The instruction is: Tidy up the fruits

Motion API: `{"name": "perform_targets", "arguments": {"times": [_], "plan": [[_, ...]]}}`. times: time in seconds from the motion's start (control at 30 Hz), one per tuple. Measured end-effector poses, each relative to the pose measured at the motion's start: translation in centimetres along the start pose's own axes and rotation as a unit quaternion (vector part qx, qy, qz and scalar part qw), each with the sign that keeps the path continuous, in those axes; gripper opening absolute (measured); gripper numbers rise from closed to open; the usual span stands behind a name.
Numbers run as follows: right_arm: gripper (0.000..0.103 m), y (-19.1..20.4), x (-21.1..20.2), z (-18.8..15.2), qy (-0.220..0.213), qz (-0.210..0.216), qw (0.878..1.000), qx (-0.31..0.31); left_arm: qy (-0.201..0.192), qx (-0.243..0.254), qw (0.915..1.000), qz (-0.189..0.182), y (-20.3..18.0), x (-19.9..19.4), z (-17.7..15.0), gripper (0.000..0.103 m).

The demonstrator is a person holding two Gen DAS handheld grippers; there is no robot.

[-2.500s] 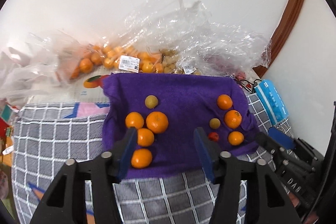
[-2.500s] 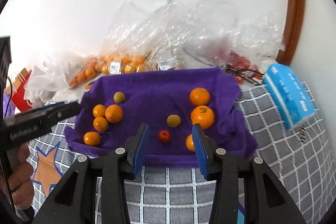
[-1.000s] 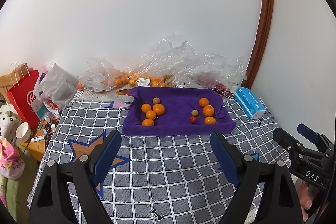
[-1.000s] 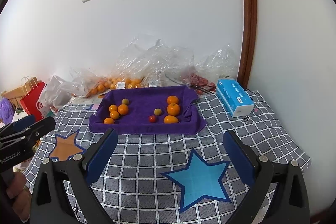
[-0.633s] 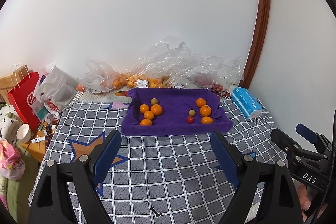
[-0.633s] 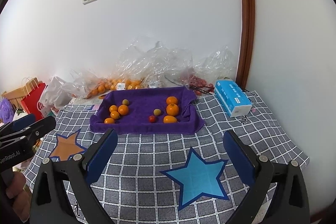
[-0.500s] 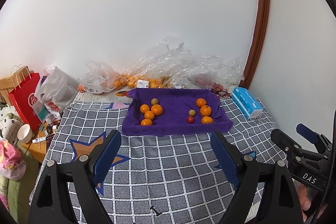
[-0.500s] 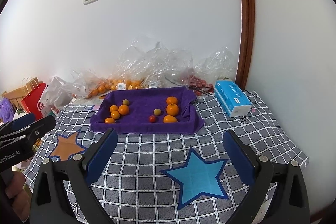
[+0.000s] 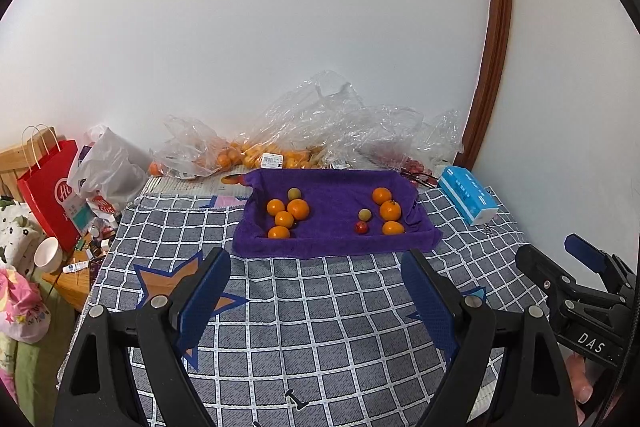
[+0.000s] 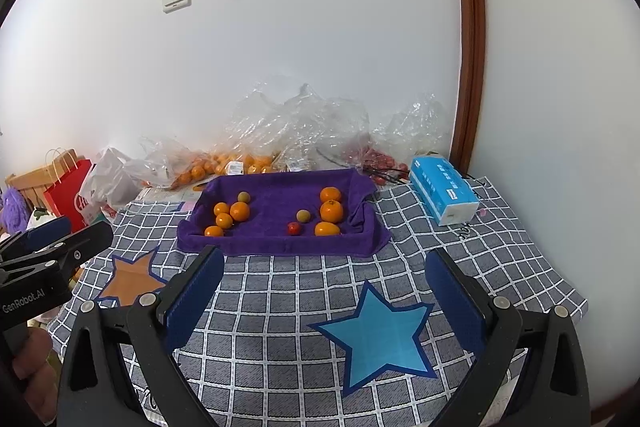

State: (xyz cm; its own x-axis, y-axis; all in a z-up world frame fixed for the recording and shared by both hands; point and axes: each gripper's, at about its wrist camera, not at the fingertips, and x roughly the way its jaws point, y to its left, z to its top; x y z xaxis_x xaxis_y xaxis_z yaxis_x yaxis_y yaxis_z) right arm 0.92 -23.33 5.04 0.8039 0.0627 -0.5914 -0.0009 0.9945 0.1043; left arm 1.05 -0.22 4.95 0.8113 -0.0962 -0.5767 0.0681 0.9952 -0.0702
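Both claws, earlier beside the fruit, now gape wide, backed away.

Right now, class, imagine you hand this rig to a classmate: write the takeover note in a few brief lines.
Left gripper: open, empty, held back from the purple tray.
Right gripper: open, empty, also back from it.
Fruit in the tray: four oranges and a greenish fruit on the left; three oranges, a greenish fruit and a small red fruit on the right.
Done: two groups laid out.
Left: more bagged fruit behind the tray; whether it should be sorted is unclear.
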Motion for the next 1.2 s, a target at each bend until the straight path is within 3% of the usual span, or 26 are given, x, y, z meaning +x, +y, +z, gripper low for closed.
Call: {"name": "perform_targets", "arguments": {"times": [1.2], "plan": [[0.099,0.02,-0.05,0.08,0.001,0.004,1.0,-0.001,0.001,0.003,1.0,0.002,0.18,-0.29,-0.03,0.087]]}}
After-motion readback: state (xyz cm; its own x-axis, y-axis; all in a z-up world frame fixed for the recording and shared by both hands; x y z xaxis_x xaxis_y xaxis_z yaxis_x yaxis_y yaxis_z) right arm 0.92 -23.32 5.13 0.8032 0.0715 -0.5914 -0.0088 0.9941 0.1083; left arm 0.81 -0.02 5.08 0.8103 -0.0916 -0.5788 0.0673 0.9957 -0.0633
